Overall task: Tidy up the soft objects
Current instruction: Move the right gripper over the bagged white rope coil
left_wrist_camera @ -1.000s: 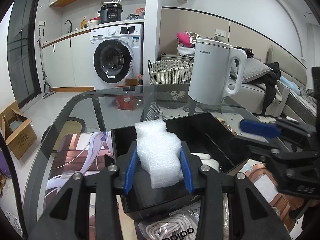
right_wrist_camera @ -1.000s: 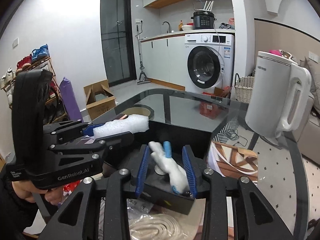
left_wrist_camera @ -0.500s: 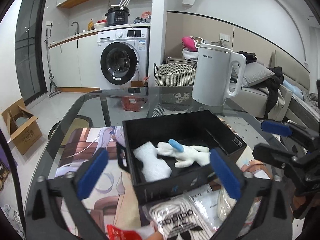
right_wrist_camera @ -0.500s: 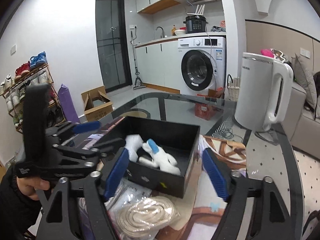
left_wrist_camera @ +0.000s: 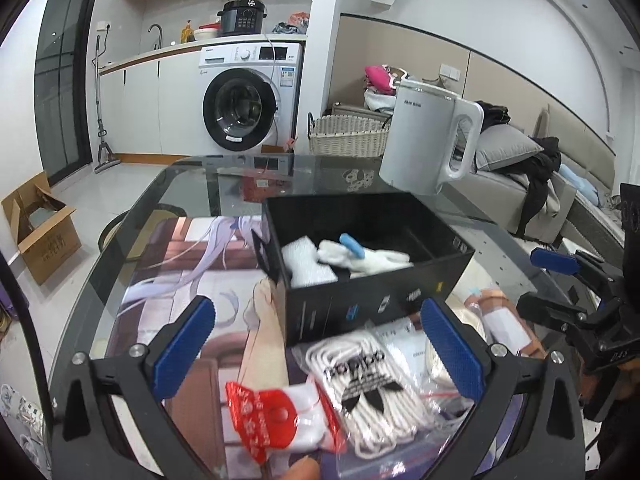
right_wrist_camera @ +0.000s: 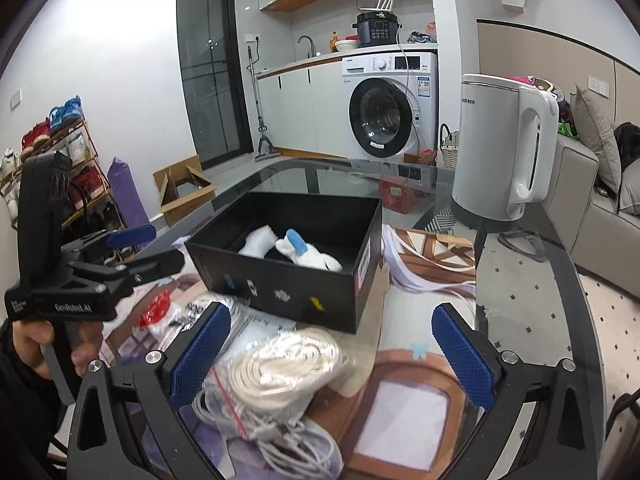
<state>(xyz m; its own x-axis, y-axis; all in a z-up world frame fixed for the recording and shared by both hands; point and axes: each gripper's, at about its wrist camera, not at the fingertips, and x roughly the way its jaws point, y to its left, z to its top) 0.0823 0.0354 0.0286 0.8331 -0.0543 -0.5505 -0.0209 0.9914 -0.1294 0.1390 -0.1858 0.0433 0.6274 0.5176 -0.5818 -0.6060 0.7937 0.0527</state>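
Observation:
A black box (left_wrist_camera: 372,304) (right_wrist_camera: 280,284) stands on the glass table. Inside lie a white foam piece (left_wrist_camera: 304,260) (right_wrist_camera: 258,242) and a white soft toy with a blue part (left_wrist_camera: 360,258) (right_wrist_camera: 306,254). My left gripper (left_wrist_camera: 320,348) is open and empty, pulled back in front of the box above a bag of white laces (left_wrist_camera: 368,384) and a red-and-white packet (left_wrist_camera: 272,416). My right gripper (right_wrist_camera: 328,352) is open and empty above a bag of cream rope (right_wrist_camera: 280,368). The right gripper also shows in the left wrist view (left_wrist_camera: 560,280), the left gripper in the right wrist view (right_wrist_camera: 132,248).
A white kettle (left_wrist_camera: 428,144) (right_wrist_camera: 500,152) stands on the table behind the box. A picture mat (left_wrist_camera: 192,264) covers the table left of the box. White cable (right_wrist_camera: 296,444) lies by the rope bag. A washing machine, basket and sofa lie beyond the table.
Both grippers let go: the foam piece and the soft toy dropped into the box. Both grippers opened wide and drew back toward the near side of the table.

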